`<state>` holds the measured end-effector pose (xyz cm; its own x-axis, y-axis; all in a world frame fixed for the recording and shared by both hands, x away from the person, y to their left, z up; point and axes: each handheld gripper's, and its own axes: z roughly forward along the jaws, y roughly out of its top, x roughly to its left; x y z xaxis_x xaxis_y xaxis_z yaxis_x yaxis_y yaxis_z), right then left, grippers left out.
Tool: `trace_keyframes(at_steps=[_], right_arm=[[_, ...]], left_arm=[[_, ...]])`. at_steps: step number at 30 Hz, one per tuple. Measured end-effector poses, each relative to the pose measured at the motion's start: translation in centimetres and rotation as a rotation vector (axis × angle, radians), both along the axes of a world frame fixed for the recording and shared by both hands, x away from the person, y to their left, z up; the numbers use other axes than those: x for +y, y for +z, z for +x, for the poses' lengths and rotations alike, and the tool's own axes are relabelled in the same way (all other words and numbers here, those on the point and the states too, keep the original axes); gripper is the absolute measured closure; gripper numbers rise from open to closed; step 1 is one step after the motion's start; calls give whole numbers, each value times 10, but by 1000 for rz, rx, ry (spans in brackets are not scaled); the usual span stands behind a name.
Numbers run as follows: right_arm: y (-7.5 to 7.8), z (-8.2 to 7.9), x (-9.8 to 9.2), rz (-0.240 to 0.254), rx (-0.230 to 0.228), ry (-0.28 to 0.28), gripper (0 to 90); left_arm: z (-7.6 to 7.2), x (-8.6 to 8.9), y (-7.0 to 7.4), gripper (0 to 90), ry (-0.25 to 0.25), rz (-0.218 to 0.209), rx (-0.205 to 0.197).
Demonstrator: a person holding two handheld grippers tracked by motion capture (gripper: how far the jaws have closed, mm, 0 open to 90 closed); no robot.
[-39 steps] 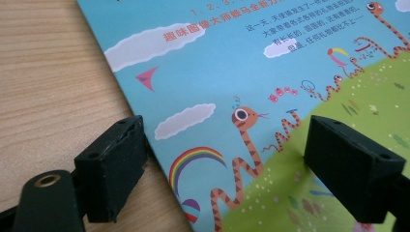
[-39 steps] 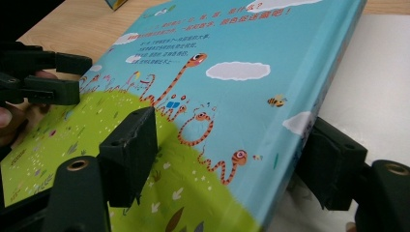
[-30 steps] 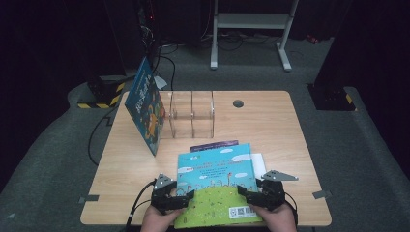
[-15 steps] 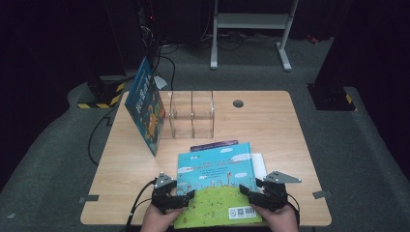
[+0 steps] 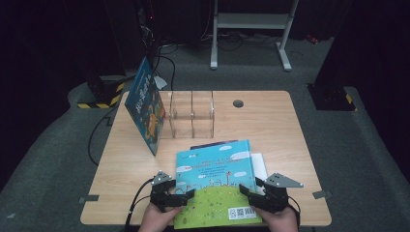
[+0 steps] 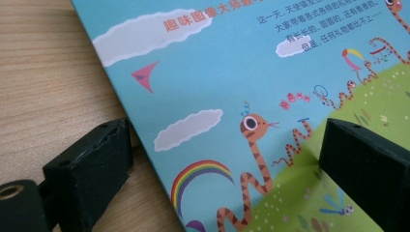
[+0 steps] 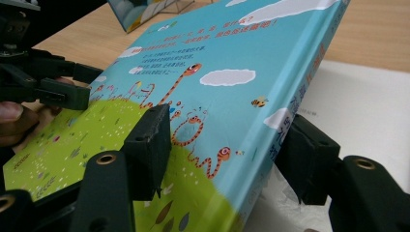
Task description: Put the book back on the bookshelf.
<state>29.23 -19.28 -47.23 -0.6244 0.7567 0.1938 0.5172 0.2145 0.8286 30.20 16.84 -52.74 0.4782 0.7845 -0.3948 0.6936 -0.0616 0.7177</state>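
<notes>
Wooden table (image 5: 270,121) carries a picture book (image 5: 215,181) at its near edge. Left gripper (image 5: 175,195) has just been widening its jaws, straddling the book's left edge without pressing. Right gripper (image 5: 254,196) has just been narrowing on the spine, apparently to lift it.

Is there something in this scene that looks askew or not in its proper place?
Yes. The blue book leans tilted against the outside of the clear rack, not in a slot. The book with the snake cover lies slightly crooked over a white sheet, its spine edge raised between the right gripper jaws.
</notes>
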Motion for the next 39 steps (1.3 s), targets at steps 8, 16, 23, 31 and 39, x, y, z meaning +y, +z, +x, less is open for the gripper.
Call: trace_keyframes(at_steps=[8,16,23,31,39], right_arm=[[4,-3,2,-4,-33,3,408],[8,-6,3,-9,-76,15,408],[11,-8,3,4,-79,13,421],[21,-10,2,45,-105,-8,469],[33,-14,2,41,-173,-8,502]], left_arm=[[3,2,1,35,-16,-30,22],[6,0,3,33,-20,-77,54],[-3,-1,18,56,16,-13,-8],[-12,4,37,178,88,-22,-120],[-20,5,56,250,121,5,-240]])
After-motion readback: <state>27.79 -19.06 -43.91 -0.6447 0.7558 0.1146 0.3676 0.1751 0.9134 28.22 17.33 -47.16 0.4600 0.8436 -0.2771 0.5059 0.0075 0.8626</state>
